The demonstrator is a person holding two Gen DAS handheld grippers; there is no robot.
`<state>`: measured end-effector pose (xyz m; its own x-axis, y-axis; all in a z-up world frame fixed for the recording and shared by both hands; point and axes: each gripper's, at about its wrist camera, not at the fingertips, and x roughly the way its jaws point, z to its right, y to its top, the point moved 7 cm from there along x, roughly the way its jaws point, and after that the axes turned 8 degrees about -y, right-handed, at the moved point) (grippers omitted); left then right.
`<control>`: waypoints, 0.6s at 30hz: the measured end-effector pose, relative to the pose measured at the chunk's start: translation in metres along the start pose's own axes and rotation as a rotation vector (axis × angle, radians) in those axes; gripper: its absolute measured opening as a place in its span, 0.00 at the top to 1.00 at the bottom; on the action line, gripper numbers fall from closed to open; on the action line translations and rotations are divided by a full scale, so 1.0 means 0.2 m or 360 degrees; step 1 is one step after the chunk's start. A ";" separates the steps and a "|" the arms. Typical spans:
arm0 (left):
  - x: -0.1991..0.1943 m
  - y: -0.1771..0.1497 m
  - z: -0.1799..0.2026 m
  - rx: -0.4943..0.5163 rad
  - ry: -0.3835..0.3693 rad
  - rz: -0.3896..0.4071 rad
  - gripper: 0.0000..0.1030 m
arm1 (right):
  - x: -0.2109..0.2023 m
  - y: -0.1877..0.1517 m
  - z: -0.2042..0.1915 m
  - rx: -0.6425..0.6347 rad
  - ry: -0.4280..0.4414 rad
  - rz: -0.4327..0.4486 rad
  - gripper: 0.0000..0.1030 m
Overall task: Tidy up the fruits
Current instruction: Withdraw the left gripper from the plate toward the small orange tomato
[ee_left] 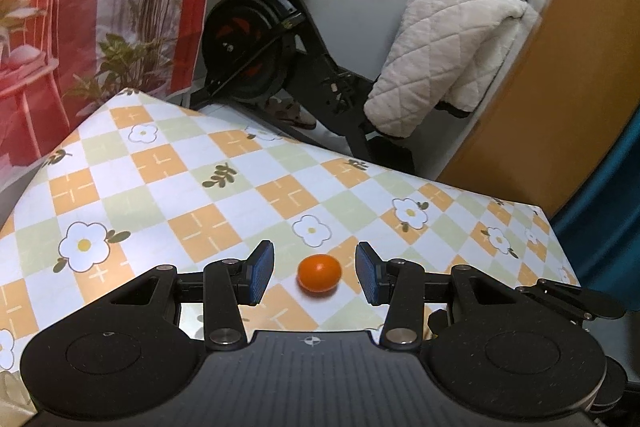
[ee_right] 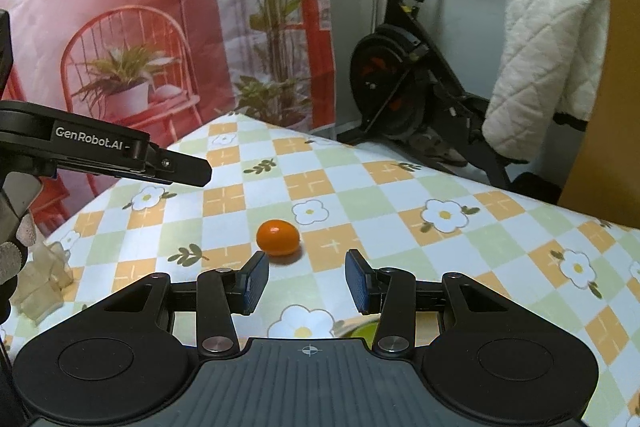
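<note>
Checked cloth with flowers covered the table (ee_left: 224, 187), and on it lay one small orange fruit (ee_left: 319, 273), alone on a pale square.

Nearest the lens in the left wrist view, the left claw (ee_left: 315, 275) stood part open and empty, its blue pads (ee_left: 262, 273) either side of the fruit without touching it. From the right wrist view the same fruit (ee_right: 278, 236) sat just beyond the tips of the right claw (ee_right: 307, 281), nearer its left pad; that claw was also part open with nothing in it. A sliver of something green (ee_right: 366, 331) showed under the right claw (too hidden to name).

The main risk, as I judged it, was the fruit rolling. It was round and smooth on a slick cloth, and a pad that met it off centre or on one side first would likely nudge it away, or squirt it forward on closing. A hard squeeze might bruise it.

A second risk was the two claws meeting: the left claw's finger (ee_right: 176, 167) already reached across the right view, near the fruit, so both going for the one fruit could clash.

Further off, an exercise bike (ee_left: 272, 39) draped with a white quilted coat (ee_left: 444, 59) stood behind the table's far edge, where a runaway fruit could drop to the floor.
</note>
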<state>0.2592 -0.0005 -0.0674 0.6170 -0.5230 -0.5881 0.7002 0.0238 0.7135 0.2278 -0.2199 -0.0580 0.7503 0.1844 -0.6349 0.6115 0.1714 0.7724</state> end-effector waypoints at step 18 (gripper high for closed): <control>0.27 -0.05 -0.13 -0.0197 -0.0109 -0.0141 0.54 | 0.37 0.08 -0.15 -0.0298 0.0083 -0.0141 0.61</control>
<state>0.2956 -0.0065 -0.1156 0.5279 -0.5845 -0.6162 0.7923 0.0776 0.6052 0.2856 -0.1740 -0.0943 0.6786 0.2097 -0.7040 0.6136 0.3650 0.7002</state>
